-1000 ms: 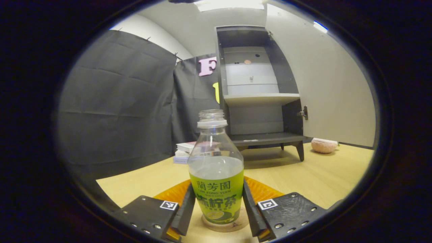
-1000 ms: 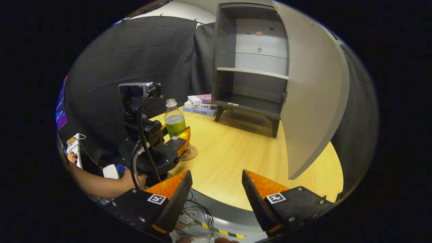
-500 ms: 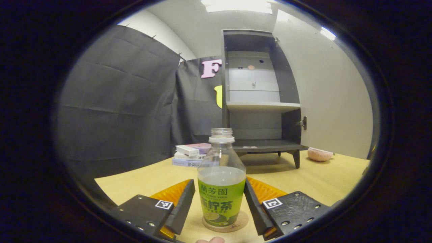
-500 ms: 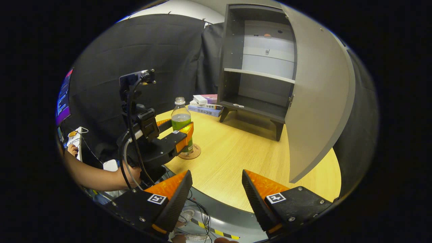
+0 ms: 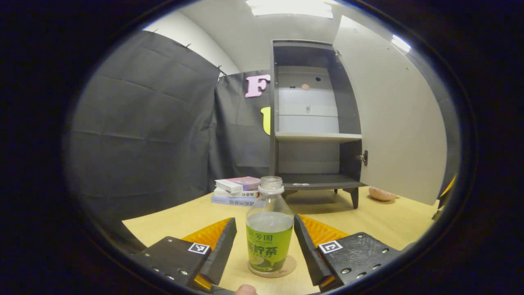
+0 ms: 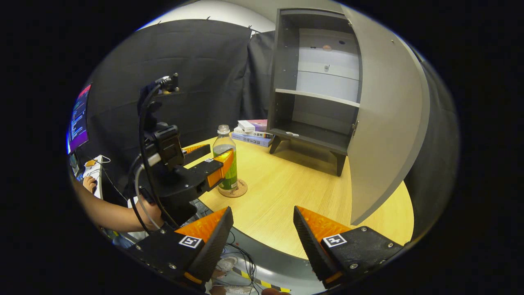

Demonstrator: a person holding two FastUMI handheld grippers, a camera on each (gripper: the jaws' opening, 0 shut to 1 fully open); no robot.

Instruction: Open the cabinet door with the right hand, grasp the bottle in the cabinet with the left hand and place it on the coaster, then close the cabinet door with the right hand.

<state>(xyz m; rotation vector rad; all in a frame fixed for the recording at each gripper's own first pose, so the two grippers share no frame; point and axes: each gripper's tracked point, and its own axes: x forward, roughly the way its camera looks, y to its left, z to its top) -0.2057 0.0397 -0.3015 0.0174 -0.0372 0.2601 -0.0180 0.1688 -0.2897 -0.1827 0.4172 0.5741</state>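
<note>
Item 1, bottle (image 5: 269, 229): I see it upright on the coaster (image 5: 287, 266), near the bench (image 5: 389, 221) edge on my side. No cap, clear top, green label, part full. In the right gripper view the bottle (image 6: 226, 164) and coaster (image 6: 240, 191) sit toward the left front edge of the bench (image 6: 286, 192).

Item 2, left gripper (image 5: 265, 241): jaws apart, one finger on each side of the bottle, with a gap showing on both sides, so neither presses it. In the right gripper view the left gripper (image 6: 217, 162) is level with the bottle, held by a hand (image 6: 149, 211) below the bench edge, its cable looping up behind.

Item 3, right gripper (image 6: 263, 229): jaws wide apart and holding nothing, hovering over the front edge of the bench, well apart from the door (image 6: 385, 123).

Item 4, cabinet (image 5: 315, 123): dark, on short legs, at the far side of the bench. Its door (image 5: 401, 119) stands swung open to the right. I count one pale shelf (image 5: 318, 136) midway; a small flat object lies on the cabinet floor, too small for me to identify.

Item 5, books (image 5: 235, 190): a short stack just left of the cabinet, at the far edge; also visible in the right gripper view (image 6: 253, 131).

Item 6, pink lump (image 5: 380, 194): on the bench under the open door, right of the cabinet legs.
</note>
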